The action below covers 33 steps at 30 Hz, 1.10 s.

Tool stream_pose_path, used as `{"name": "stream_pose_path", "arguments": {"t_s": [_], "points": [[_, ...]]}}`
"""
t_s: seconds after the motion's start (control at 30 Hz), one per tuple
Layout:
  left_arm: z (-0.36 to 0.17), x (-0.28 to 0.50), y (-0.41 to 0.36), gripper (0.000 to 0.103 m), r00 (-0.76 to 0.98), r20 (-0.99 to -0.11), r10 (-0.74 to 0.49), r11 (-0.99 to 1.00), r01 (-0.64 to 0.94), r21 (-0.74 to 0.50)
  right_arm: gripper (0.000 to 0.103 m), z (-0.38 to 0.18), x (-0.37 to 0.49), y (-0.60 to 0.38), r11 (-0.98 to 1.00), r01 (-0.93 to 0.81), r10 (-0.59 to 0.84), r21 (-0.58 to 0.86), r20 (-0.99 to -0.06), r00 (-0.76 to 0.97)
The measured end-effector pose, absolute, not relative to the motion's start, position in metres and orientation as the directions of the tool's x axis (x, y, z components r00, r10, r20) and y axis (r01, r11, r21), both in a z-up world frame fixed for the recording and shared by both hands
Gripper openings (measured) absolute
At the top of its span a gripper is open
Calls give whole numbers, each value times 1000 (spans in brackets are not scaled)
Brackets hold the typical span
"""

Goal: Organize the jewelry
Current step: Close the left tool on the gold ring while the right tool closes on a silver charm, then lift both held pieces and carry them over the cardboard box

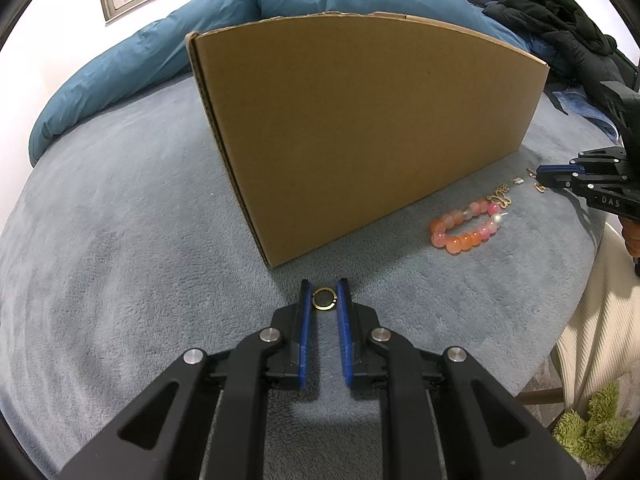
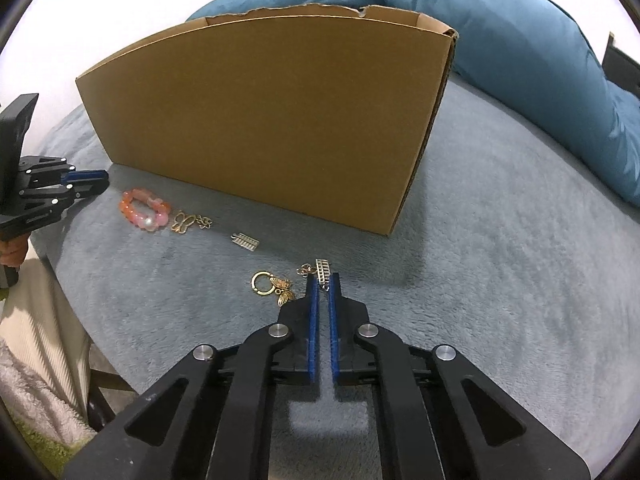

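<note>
Left gripper (image 1: 325, 294): blue pads pinch a small gold ring (image 1: 324, 299) at their tips, just above the grey blanket (image 1: 120, 240). Right gripper (image 2: 324, 285): fingers pressed nearly together, nipping a silver ladder charm (image 2: 322, 271) that sticks out past the tips.

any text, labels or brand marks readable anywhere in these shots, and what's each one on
"DAS" – pale raised letters on the black body of the right gripper, seen in the left wrist view.
Some lettering on the side of the left gripper, seen in the right wrist view: too small and blurred to read.
The cardboard box shows no print on its visible faces.
</note>
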<state>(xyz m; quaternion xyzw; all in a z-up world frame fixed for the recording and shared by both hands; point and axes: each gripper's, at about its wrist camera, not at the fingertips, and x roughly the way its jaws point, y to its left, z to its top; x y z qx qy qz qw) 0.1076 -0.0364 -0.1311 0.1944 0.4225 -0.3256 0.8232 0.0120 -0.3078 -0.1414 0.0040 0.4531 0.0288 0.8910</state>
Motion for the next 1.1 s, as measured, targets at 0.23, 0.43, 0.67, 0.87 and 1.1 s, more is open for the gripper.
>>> {"name": "stream_pose_path", "arguments": {"t_s": [0.23,0.43,0.67,0.87,1.1], "points": [[-131,108,-36,12,432,-822,-372,714,699,44,0,-140,9,-317,998,-23,54,50,-809,585],[-131,108,-36,12,434,-820,-373,712,700,47,0,-136,-1,-323,998,6,49,65,-804,593],[-129,104,-36,11,446,-813,-374,708,704,61,0,-122,-14,-326,997,27,45,78,-782,621],[-127,101,-34,11,451,-806,-383,712,701,54,0,-111,-21,-330,996,34,45,88,-762,646],[-118,94,-31,11,463,-792,-397,705,707,60,0,-96,-32,-326,996,37,35,80,-742,670]]}}
